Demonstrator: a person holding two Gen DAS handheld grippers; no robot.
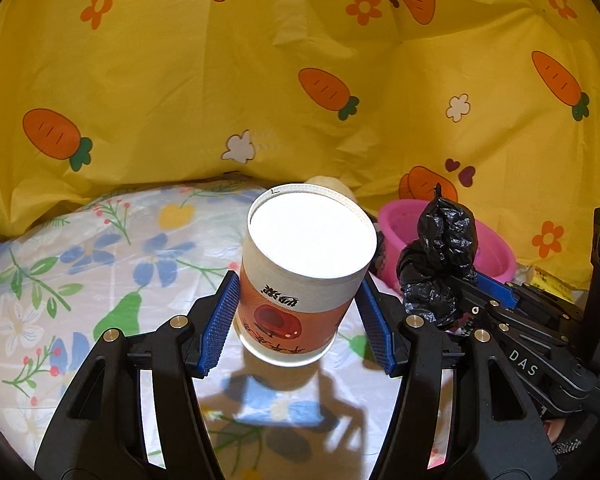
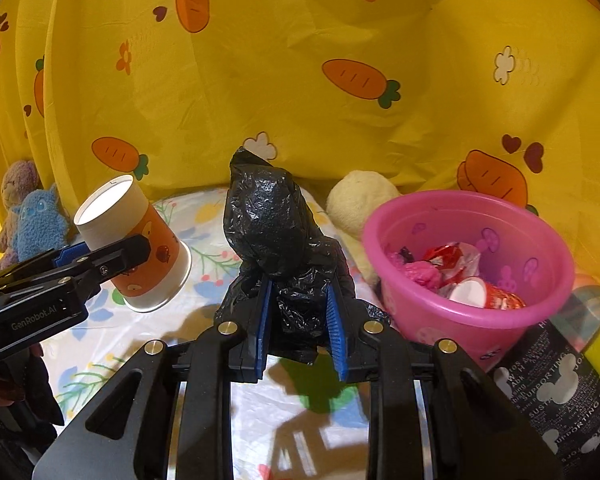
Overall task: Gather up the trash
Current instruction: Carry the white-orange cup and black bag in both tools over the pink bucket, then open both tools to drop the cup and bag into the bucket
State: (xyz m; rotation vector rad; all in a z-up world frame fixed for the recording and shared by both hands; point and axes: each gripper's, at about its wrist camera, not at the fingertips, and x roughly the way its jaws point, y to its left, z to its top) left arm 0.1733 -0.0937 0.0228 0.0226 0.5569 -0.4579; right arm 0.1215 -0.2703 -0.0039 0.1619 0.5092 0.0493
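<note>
Behind paper cup (image 1: 306, 276), pink basin (image 1: 496, 256) half hidden by black bag (image 1: 440, 256).

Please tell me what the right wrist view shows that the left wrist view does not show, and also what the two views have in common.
Only the right wrist view shows the trash inside the pink basin, a blue plush toy with a purple one behind it, and a black box with white print.

Only the left wrist view shows the white bottom of the paper cup face on.

Both show the cup held upside down in the left gripper, the crumpled black plastic bag in the right gripper, the basin, the cream plush toy and the yellow carrot-print curtain.
</note>
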